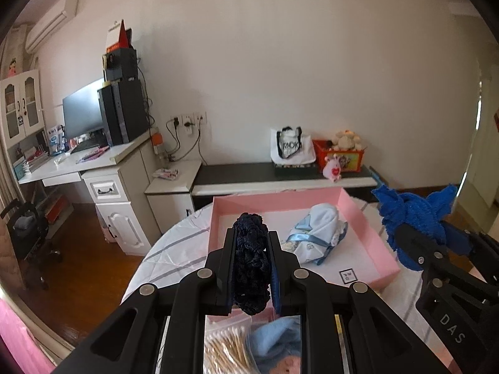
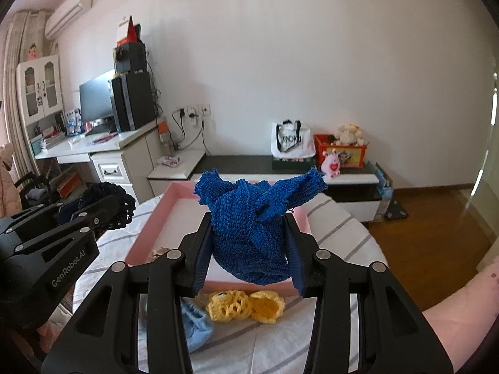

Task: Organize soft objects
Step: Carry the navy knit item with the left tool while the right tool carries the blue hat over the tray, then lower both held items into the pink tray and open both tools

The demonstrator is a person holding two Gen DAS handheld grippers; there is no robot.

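My left gripper (image 1: 251, 240) is shut on a dark navy crocheted piece (image 1: 251, 258), held above the near-left corner of the pink box (image 1: 365, 218). A light blue bundled cloth (image 1: 318, 233) lies inside that box. My right gripper (image 2: 249, 230) is shut on a bright blue knitted piece (image 2: 249, 230), which bulges up between the fingers over the box's (image 2: 149, 227) near edge. In the left wrist view the right gripper (image 1: 414, 243) shows at the right with the blue knit (image 1: 414, 215). The left gripper (image 2: 103, 212) appears at the left of the right wrist view.
Two yellow crocheted pieces (image 2: 243, 305) and a light blue knitted item (image 2: 196, 324) lie on the striped tablecloth (image 2: 336, 227) before the box. A bag of cotton swabs (image 1: 224, 346) sits under the left gripper. A low cabinet (image 1: 280, 174) with a bag and toys runs along the wall.
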